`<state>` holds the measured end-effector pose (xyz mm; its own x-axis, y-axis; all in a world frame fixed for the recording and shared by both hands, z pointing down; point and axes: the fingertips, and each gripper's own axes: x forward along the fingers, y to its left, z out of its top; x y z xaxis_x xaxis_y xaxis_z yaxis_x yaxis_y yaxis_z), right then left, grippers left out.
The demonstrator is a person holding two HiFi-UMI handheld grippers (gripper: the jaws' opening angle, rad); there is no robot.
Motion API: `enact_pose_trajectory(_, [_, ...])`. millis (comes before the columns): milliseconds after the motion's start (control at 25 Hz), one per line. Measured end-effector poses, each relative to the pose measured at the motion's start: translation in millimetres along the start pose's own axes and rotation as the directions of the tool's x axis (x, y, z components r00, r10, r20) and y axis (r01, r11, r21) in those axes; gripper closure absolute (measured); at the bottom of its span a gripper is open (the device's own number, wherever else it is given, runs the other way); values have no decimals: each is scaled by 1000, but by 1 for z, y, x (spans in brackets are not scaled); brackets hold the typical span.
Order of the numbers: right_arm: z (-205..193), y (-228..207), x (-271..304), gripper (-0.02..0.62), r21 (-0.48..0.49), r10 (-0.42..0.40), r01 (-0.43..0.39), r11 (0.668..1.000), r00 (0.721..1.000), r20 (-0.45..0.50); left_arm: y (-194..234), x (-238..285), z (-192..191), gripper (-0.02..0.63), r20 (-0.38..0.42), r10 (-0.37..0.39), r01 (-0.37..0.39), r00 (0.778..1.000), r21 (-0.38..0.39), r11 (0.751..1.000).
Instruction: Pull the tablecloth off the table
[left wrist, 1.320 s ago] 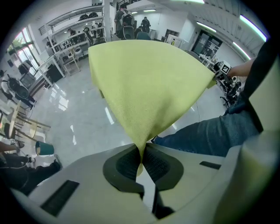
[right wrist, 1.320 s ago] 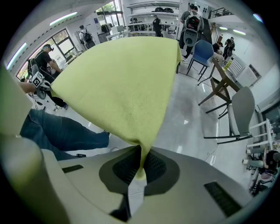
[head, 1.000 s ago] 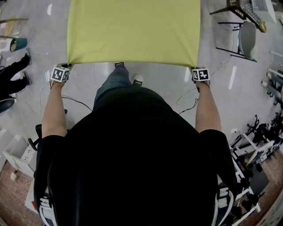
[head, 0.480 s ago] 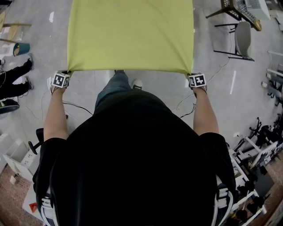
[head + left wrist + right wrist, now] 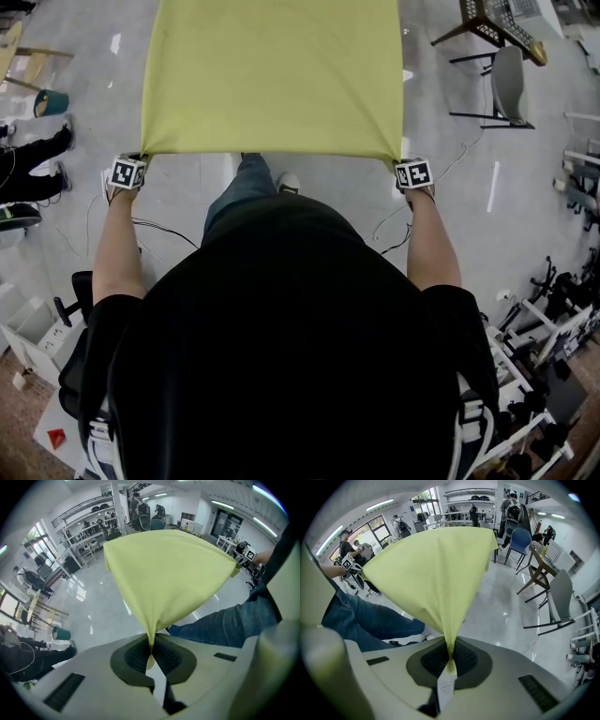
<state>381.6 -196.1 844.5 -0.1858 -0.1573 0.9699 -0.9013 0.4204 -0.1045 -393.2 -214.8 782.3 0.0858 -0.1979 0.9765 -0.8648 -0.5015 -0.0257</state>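
Over open floor (image 5: 309, 173), left gripper (image 5: 151, 649) and right gripper (image 5: 451, 659) pinch near corners of the tablecloth (image 5: 272, 75).

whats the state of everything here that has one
tablecloth: spread taut, both near corners pinched
left gripper: shut on one tablecloth corner
right gripper: shut on the other corner
grey chair: upright on the floor
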Motion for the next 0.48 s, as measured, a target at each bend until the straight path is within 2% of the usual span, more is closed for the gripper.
enact_pose_trajectory(480, [-52, 18, -21, 577, -8, 2, -2, 1000, 999, 34, -38, -26, -46, 582, 22, 23, -23, 999, -26, 999])
